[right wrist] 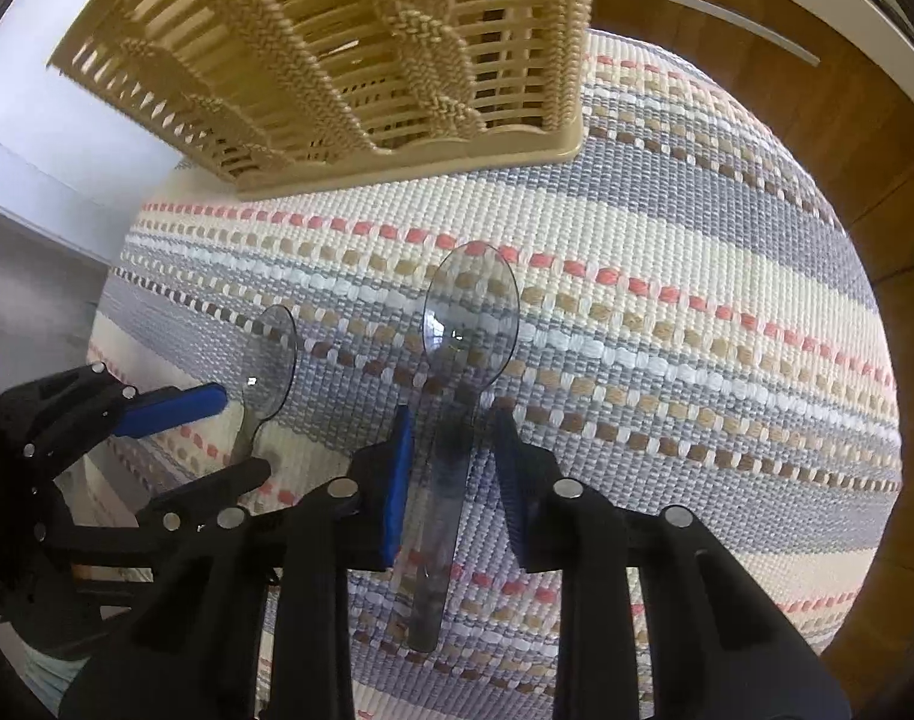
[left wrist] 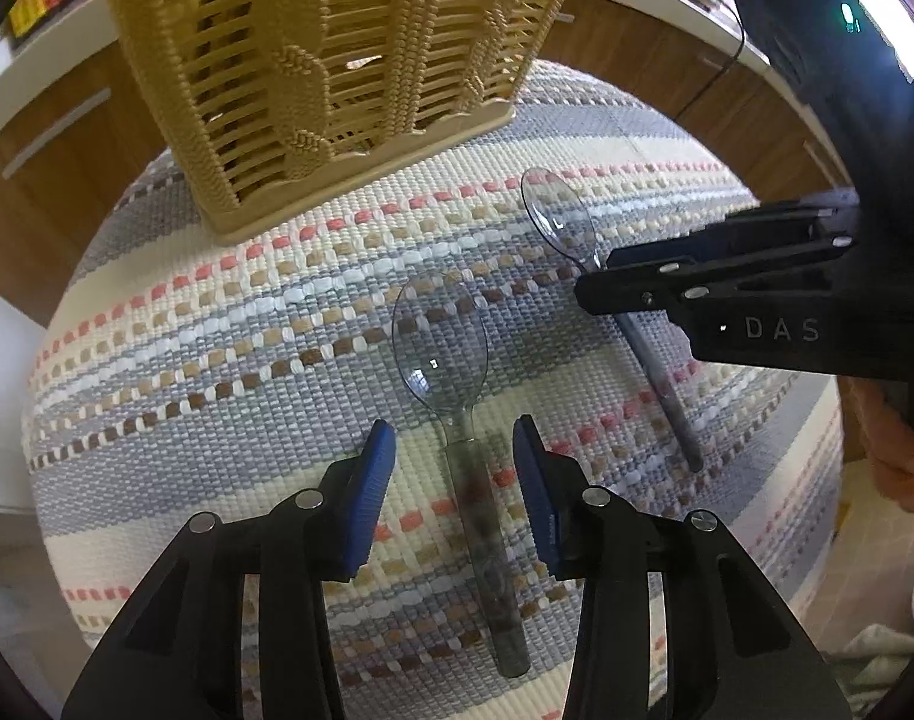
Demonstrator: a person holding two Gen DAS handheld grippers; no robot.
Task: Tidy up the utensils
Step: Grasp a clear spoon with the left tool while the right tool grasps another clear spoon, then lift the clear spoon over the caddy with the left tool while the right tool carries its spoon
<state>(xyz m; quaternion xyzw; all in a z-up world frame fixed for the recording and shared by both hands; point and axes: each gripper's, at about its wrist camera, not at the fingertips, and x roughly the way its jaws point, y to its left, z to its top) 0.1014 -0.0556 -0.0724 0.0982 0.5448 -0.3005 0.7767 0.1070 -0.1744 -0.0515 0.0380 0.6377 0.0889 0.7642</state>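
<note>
Two clear plastic spoons lie on a striped woven mat (left wrist: 216,360). My left gripper (left wrist: 455,438) is open, its blue pads on either side of the near spoon's (left wrist: 441,339) handle. My right gripper (right wrist: 450,426) is open and straddles the other spoon's (right wrist: 472,324) handle. That spoon also shows in the left wrist view (left wrist: 556,210), with the right gripper (left wrist: 595,276) over it. In the right wrist view the left gripper (right wrist: 240,432) sits by the left spoon (right wrist: 270,360). A tan woven basket (left wrist: 312,60) stands at the mat's far side.
The basket also shows in the right wrist view (right wrist: 360,42). Wooden cabinet fronts with metal handles (right wrist: 739,24) run behind the mat. A dark monitor (left wrist: 817,30) stands at the back right. A hand (left wrist: 895,450) shows at the right edge.
</note>
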